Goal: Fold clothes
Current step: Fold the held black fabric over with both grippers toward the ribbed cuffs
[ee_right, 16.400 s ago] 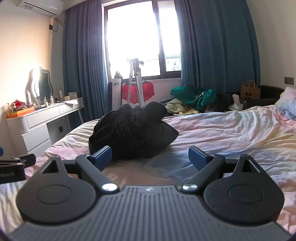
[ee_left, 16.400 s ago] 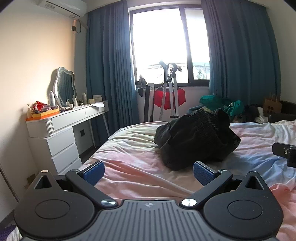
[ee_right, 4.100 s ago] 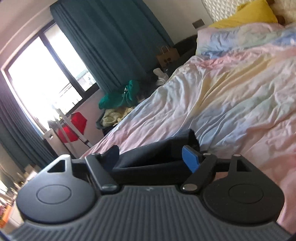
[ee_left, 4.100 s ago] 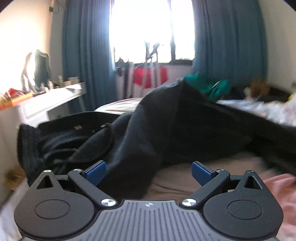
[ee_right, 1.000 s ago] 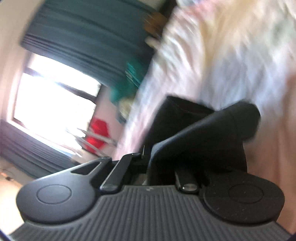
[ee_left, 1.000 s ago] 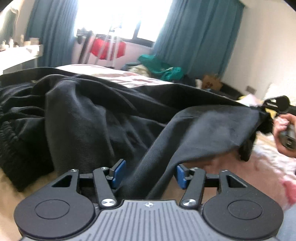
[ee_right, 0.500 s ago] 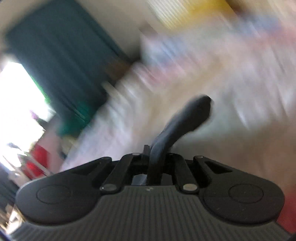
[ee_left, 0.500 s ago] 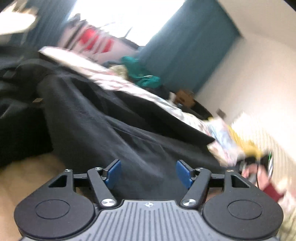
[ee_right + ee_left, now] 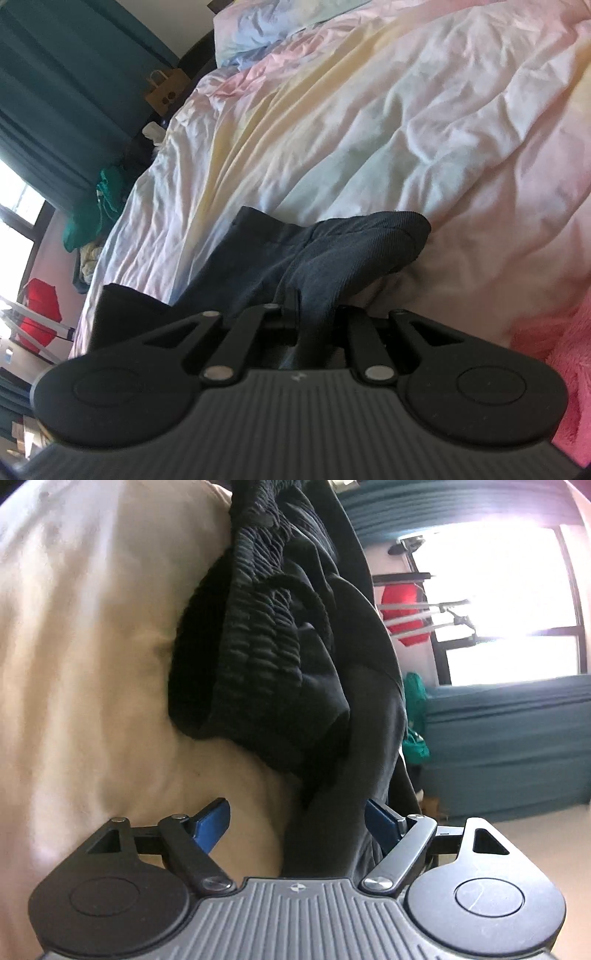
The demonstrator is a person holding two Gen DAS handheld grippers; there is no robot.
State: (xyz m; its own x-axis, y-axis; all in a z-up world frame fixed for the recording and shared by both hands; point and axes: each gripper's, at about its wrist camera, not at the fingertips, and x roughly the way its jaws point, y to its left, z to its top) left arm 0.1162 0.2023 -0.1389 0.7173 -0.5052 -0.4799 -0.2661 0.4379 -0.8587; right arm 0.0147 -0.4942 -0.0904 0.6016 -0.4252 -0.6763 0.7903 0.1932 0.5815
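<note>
A black garment (image 9: 280, 657) with a ribbed elastic waistband (image 9: 258, 627) lies bunched on the cream bed sheet (image 9: 74, 664); the left wrist view is rolled sideways. My left gripper (image 9: 297, 823) is close in front of it and its jaws are opening. A strip of the black cloth runs between the blue pads (image 9: 214, 823), next to the right-hand one, and is not pinched. My right gripper (image 9: 314, 317) is shut on the far end of the garment (image 9: 351, 251), a hemmed end that folds over onto the pastel sheet (image 9: 406, 129).
A bright window (image 9: 498, 590) with teal curtains (image 9: 509, 746) and a red item on a rack (image 9: 402, 616) stand beyond the bed. A green clothes pile (image 9: 92, 210) and a paper bag (image 9: 164, 90) sit past the bed's far side. A pink fluffy blanket (image 9: 569, 369) lies at lower right.
The left view has rolled sideways and come closer to the waistband, and its pads stand wider apart. The right view has steadied, low over the bed, with the cloth end still pinched.
</note>
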